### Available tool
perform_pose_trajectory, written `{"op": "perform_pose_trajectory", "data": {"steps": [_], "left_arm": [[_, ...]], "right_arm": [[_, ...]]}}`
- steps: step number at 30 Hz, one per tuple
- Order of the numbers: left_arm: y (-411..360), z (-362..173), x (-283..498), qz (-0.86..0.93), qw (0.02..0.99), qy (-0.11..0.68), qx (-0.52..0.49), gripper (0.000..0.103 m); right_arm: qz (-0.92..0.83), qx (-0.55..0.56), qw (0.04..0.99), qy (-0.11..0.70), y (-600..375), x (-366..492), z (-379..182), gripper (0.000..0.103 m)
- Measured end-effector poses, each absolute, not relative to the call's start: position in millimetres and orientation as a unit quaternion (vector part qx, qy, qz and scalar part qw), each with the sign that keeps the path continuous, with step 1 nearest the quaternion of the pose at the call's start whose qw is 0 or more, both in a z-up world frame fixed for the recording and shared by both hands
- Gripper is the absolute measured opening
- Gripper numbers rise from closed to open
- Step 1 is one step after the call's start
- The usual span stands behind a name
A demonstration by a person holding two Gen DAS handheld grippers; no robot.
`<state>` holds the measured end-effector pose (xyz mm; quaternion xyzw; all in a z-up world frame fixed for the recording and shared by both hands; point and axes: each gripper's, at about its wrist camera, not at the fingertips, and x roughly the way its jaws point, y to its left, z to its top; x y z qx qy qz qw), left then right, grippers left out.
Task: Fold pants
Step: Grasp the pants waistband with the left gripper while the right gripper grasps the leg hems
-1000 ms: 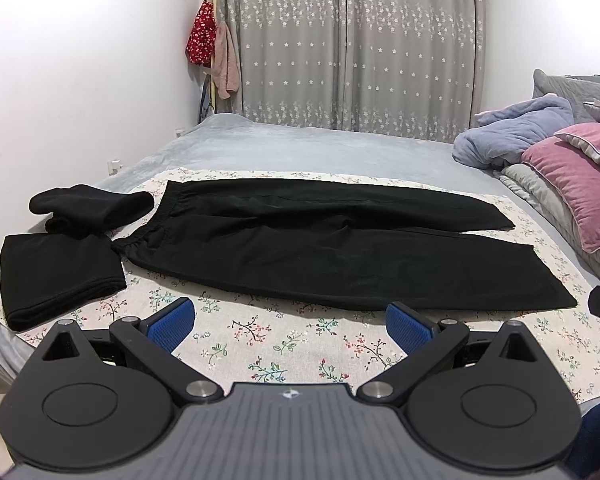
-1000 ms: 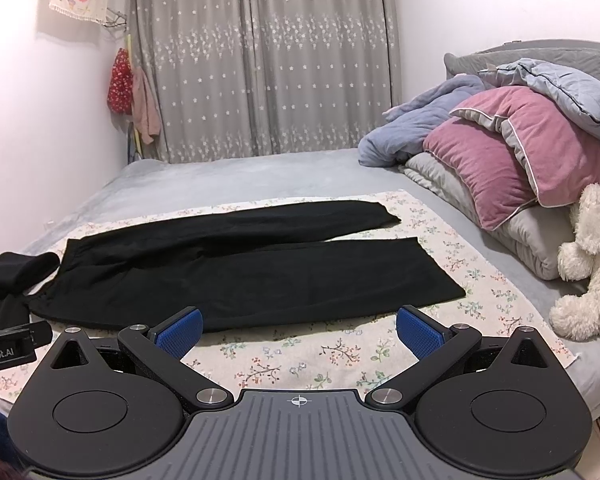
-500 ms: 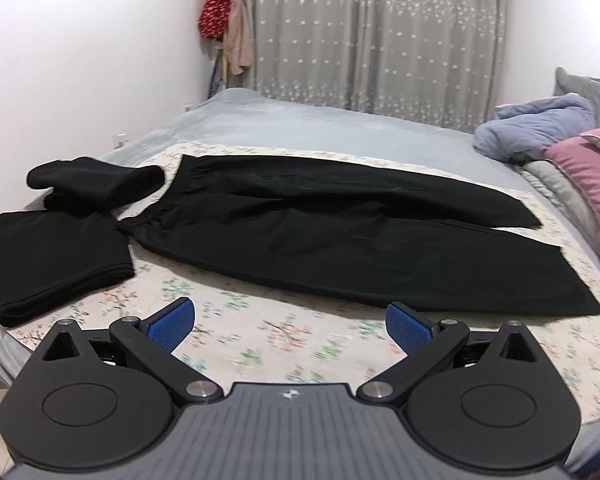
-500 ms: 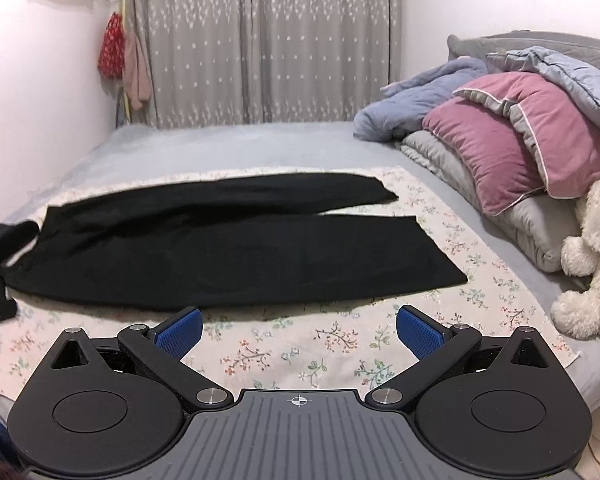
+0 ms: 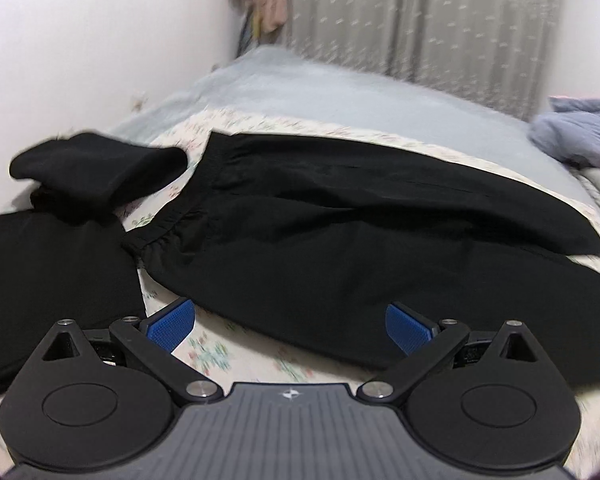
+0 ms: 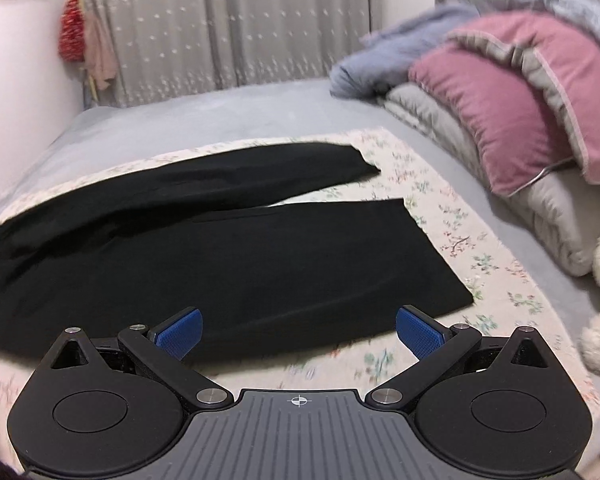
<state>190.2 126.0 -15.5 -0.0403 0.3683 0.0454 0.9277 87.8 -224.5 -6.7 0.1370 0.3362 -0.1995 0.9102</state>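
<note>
Bed (image 6: 220, 120) with floral sheet: black pants (image 6: 204, 256) flat crosswise just ahead, waistband toward left gripper (image 5: 290, 322), hems toward right gripper (image 6: 298, 326), both fingers spread, empty.

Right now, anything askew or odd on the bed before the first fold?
Minor only. The pants lie flat on the floral sheet, but the legs splay apart at the hems, not aligned. Other black garments touch the waistband. Left gripper and right gripper are both open and empty.

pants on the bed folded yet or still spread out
Spread out: the pants lie flat on the floral sheet, both legs at full length and apart at the hems.
</note>
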Motion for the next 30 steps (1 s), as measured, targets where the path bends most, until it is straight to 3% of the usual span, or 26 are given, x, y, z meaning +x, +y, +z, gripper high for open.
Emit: {"op": "perform_pose_trajectory", "data": {"steps": [8, 13, 17, 20, 22, 24, 26, 28, 30], "left_arm": [[211.2, -71.4, 256.0, 0.158, 0.881, 0.413, -0.166, 0.1], [240.2, -96.6, 260.9, 0.156, 0.861, 0.416, -0.249, 0.082], [243.8, -106.5, 269.4, 0.15, 0.862, 0.407, -0.261, 0.077], [241.5, -103.6, 276.1, 0.147, 0.868, 0.382, -0.28, 0.057], [236.1, -103.7, 280.2, 0.148, 0.87, 0.386, -0.27, 0.023], [233.9, -103.1, 281.8, 0.151, 0.873, 0.39, -0.253, 0.0], [239.7, -103.2, 278.7, 0.144, 0.873, 0.382, -0.267, 0.0], [245.4, -98.3, 273.2, 0.143, 0.875, 0.364, -0.284, 0.0], [246.5, -89.0, 265.1, 0.141, 0.883, 0.34, -0.29, 0.0]], "right_arm": [[-0.212, 0.195, 0.863, 0.415, -276.5, 145.6, -71.9, 0.103], [-0.247, 0.327, 0.817, 0.406, -311.6, 117.9, -99.3, 0.103], [-0.277, 0.384, 0.793, 0.384, -338.8, 102.6, -107.3, 0.103], [-0.285, 0.421, 0.778, 0.37, -353.3, 107.9, -113.8, 0.102], [-0.299, 0.401, 0.788, 0.36, -357.3, 113.0, -110.3, 0.088], [-0.316, 0.4, 0.785, 0.352, -358.7, 109.7, -112.3, 0.074], [-0.325, 0.409, 0.783, 0.338, -363.5, 104.1, -113.2, 0.06], [-0.329, 0.414, 0.782, 0.33, -370.3, 101.8, -114.5, 0.027], [-0.337, 0.417, 0.776, 0.332, -374.8, 98.1, -118.1, 0.006]]}}
